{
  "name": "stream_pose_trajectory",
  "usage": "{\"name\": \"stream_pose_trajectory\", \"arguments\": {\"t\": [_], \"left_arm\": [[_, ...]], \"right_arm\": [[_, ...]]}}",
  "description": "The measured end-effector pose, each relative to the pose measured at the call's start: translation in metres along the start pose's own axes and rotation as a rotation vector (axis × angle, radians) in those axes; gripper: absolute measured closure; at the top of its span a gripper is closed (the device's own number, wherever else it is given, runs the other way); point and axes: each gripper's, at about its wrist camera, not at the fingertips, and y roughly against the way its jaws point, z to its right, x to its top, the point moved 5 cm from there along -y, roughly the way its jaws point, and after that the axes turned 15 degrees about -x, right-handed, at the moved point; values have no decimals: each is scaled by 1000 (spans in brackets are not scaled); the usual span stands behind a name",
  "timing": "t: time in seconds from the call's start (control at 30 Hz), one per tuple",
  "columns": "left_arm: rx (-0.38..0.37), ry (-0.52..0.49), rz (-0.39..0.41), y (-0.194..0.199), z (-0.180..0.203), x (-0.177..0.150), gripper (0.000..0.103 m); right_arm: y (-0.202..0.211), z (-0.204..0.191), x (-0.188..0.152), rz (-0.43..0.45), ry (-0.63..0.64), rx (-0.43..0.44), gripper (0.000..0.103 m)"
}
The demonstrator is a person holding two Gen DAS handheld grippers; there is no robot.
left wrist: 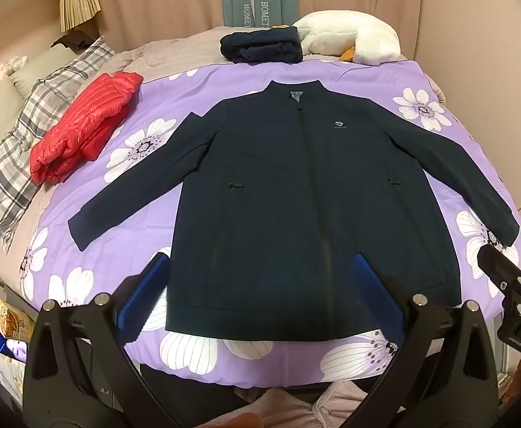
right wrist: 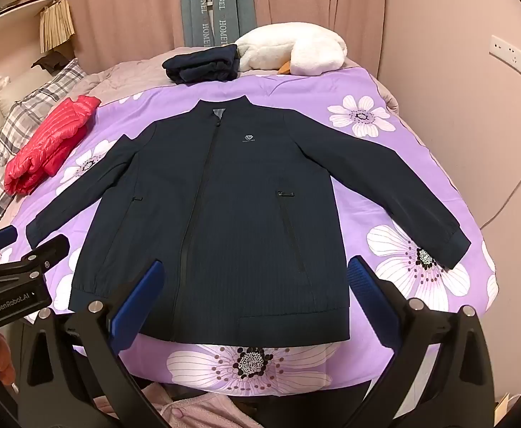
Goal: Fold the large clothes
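A dark navy zip jacket point(left wrist: 296, 196) point(right wrist: 231, 214) lies flat and face up on the purple flowered bedspread point(left wrist: 207, 85) point(right wrist: 296, 89), sleeves spread to both sides, collar at the far end. My left gripper point(left wrist: 260, 285) hovers open above the jacket's hem, nothing between its blue pads. My right gripper point(right wrist: 256, 285) is also open over the hem, holding nothing. Each gripper shows at the other view's edge: the right gripper point(left wrist: 517, 271) at the right side, the left gripper point(right wrist: 14, 249) at the left side.
A folded red puffer jacket point(left wrist: 85, 125) point(right wrist: 50, 142) lies at the left beside plaid pillows point(left wrist: 21, 142). A folded dark garment point(left wrist: 264, 48) point(right wrist: 203, 66) and a white plush goose point(left wrist: 349, 35) point(right wrist: 292, 50) sit at the far end. Curtains and a wall close off the back and right.
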Motion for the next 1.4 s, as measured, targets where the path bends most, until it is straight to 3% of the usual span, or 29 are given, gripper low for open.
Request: {"name": "stream_pose_trajectory", "arguments": {"t": [1.4], "left_arm": [[9,21,-12,-2,-7,-6,2]], "right_arm": [[0,1,-1,5,-5,-5,1]]}}
